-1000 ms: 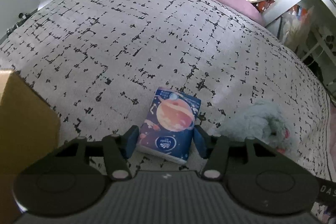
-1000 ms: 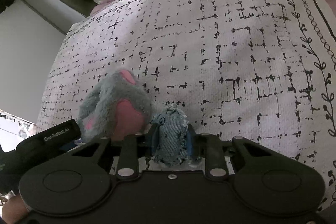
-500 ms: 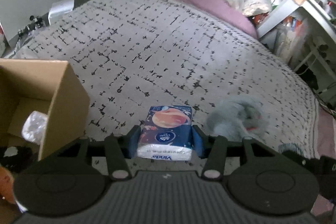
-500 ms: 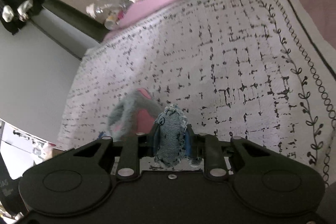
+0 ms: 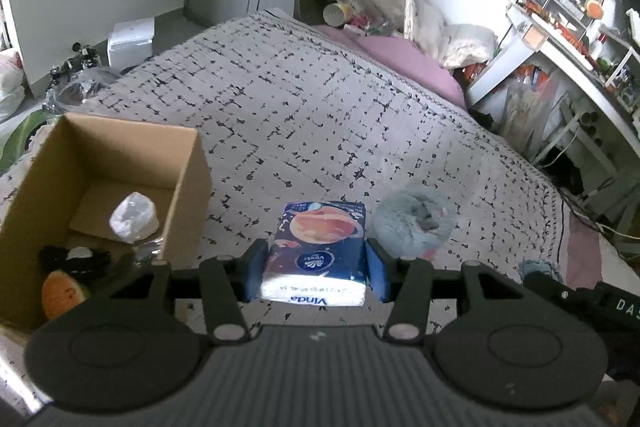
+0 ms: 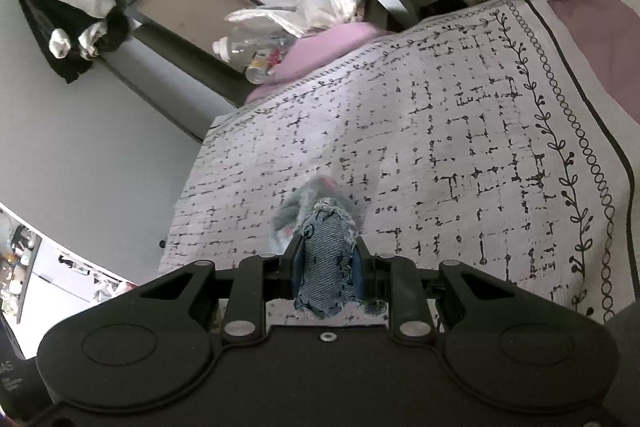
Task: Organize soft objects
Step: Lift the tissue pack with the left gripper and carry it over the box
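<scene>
My left gripper (image 5: 316, 269) is shut on a blue tissue pack (image 5: 320, 251) with a planet print and holds it above the patterned bedspread (image 5: 304, 115). An open cardboard box (image 5: 188, 183) stands to its left, holding a white crumpled item (image 5: 132, 218), a black item and an orange plush piece (image 5: 60, 293). A grey fluffy plush (image 5: 416, 223) lies on the bed just right of the pack. My right gripper (image 6: 326, 263) is shut on a frayed denim piece (image 6: 326, 259), lifted above the bed, with the grey plush (image 6: 292, 211) partly hidden behind it.
A pink pillow (image 5: 404, 61) and clutter of bottles and bags (image 5: 360, 11) sit at the head of the bed. A desk with shelves (image 5: 568, 39) stands right of the bed. A white box (image 5: 132, 41) and bags lie on the floor at left.
Both grippers have risen away from the bed with their loads. The tissue pack left the bedspread, and the cardboard box came fully into the left view. The grey plush stayed on the bed.
</scene>
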`<state>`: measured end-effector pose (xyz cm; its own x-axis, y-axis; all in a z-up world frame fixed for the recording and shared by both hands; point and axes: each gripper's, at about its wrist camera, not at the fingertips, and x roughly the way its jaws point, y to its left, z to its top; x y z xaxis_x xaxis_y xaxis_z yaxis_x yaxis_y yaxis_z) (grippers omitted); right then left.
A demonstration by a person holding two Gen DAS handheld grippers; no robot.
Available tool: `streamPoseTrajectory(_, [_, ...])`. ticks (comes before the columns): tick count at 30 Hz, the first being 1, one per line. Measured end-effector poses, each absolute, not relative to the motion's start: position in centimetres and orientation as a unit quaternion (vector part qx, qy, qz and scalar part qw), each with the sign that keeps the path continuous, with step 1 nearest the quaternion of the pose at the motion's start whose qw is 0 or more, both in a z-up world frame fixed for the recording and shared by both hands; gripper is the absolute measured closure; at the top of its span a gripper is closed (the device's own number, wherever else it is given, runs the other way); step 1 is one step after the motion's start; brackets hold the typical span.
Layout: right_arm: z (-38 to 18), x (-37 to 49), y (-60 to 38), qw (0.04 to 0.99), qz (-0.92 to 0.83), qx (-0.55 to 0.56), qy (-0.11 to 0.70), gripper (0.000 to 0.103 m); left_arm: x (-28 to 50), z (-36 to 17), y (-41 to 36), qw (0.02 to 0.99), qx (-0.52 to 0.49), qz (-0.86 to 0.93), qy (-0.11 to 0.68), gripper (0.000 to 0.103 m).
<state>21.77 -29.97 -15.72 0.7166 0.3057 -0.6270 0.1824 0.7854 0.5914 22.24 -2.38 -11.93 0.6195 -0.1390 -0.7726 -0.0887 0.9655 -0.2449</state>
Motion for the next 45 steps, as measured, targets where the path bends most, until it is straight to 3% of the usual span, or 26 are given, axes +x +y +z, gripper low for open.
streamPoseTrajectory(45, [-8.3, 19.2, -20.3, 0.912, 0.129, 0.263, 0.288, 0.079, 16.7, -5.9, 9.5, 0.909, -0.175, 0.050, 0.374, 0.052])
